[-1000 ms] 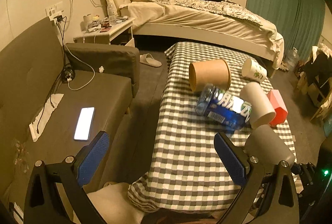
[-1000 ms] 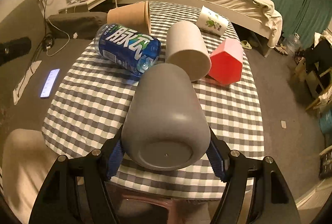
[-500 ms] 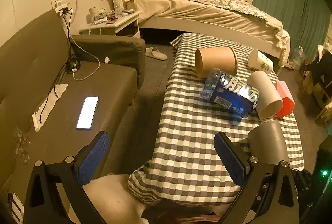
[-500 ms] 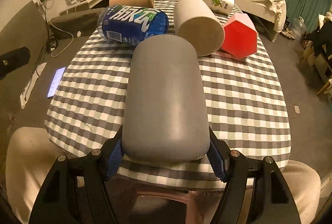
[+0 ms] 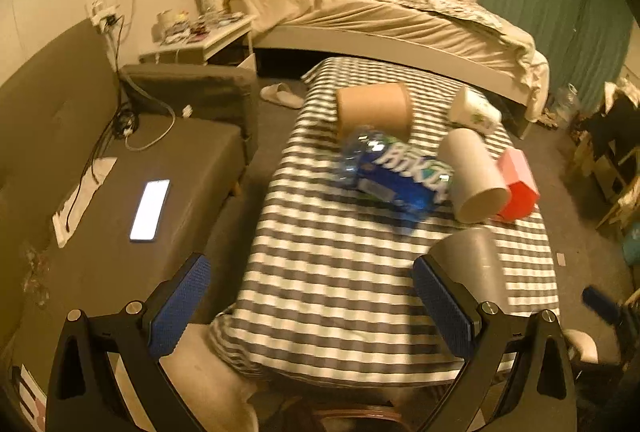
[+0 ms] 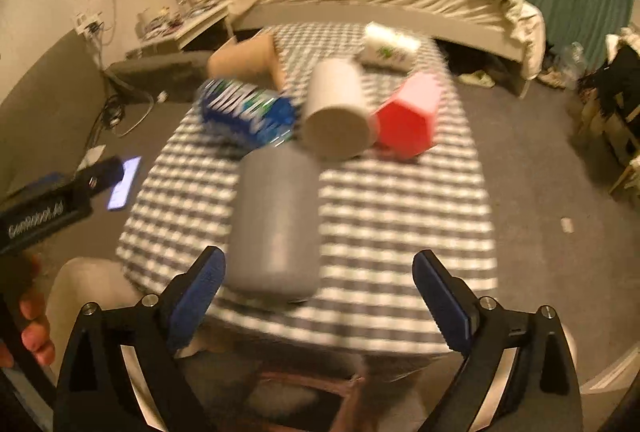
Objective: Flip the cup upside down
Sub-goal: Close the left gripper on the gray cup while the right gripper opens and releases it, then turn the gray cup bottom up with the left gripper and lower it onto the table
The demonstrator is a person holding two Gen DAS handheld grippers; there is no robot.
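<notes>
The grey cup [image 6: 276,220] stands on the checked tablecloth [image 6: 400,216] near its front edge, with its closed, rounded end up and its mouth apparently down against the cloth, though blur keeps us from being sure the rim sits flat. Our right gripper [image 6: 318,292] has its blue pads wide apart, and the cup sits between them toward the left pad, not clamped. We judge the flip itself done, with only pulling clear left. In the left wrist view our left gripper [image 5: 316,300] is likewise spread and empty, off to the cup's side. Beyond the cup lie a blue bottle [image 6: 248,112], a cream cup [image 6: 336,112], a red box [image 6: 408,116], a brown paper cup [image 5: 374,110] and a printed cup [image 6: 390,46], all on their sides.
</notes>
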